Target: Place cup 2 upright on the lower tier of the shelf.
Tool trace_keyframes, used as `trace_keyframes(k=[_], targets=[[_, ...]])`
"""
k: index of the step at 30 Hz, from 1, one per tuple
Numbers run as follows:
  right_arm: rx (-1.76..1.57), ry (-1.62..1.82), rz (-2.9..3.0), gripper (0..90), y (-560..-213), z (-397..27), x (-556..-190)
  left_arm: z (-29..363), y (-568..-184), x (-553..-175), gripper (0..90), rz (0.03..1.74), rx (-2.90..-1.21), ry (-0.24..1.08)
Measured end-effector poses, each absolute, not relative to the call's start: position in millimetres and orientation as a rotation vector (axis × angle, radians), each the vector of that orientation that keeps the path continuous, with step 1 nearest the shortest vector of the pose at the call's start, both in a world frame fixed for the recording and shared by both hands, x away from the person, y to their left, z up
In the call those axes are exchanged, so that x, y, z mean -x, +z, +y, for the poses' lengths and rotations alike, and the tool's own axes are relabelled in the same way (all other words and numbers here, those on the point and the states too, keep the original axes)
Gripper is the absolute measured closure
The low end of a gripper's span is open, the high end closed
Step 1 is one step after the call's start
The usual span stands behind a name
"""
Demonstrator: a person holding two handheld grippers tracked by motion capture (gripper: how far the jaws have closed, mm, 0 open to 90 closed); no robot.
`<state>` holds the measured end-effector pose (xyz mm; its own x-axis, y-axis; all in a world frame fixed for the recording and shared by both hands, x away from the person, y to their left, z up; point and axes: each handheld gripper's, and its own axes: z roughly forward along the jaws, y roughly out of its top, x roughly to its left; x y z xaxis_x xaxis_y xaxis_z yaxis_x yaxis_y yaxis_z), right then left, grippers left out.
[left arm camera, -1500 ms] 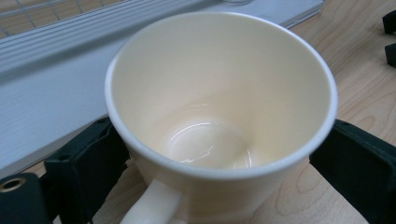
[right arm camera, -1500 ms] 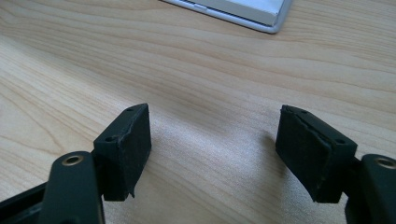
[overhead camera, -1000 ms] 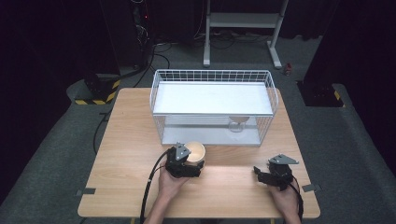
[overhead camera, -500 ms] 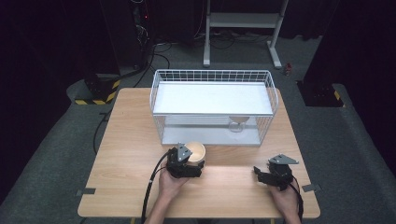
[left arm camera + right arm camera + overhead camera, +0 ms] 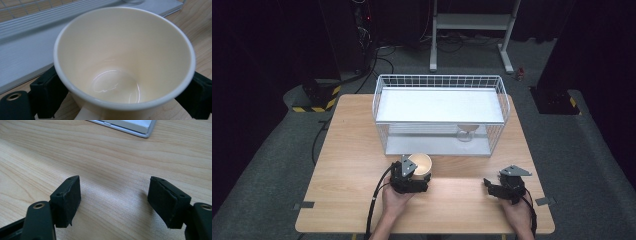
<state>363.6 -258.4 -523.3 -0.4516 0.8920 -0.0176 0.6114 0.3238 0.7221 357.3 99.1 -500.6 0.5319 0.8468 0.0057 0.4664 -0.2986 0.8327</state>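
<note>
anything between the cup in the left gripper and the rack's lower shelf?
Nothing visible. The cream cup, held in the left gripper, sits just before the wire rack; its lower shelf is bare there. A glass stands farther right on it.

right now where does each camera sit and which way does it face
High view: above the person's side, looking forward and down on the table; both hands, left gripper and right gripper show.
Left gripper view: rides the left gripper, facing the cream cup between its fingers.
Right gripper view: rides the right gripper, facing bare tabletop.
All three share the wire rack.
</note>
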Motion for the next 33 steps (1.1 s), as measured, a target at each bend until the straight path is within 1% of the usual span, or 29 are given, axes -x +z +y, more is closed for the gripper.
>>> trace_keyframes(k=[19,28,33], targets=[[-1.328,0.916,2.182,26.5,-523.3,-258.6,-363.6,102.3,-500.3,-355.6,9.3,1.063,-1.93,0.587],[-1.327,0.916,2.182,26.5,-523.4,-258.6,-363.7,106.7,-494.3,-355.8,9.3,1.06,-1.896,0.587],[-1.328,0.916,2.182,26.5,-523.4,-258.6,-363.7,108.4,-493.1,-358.3,9.4,1.066,-1.909,0.6]])
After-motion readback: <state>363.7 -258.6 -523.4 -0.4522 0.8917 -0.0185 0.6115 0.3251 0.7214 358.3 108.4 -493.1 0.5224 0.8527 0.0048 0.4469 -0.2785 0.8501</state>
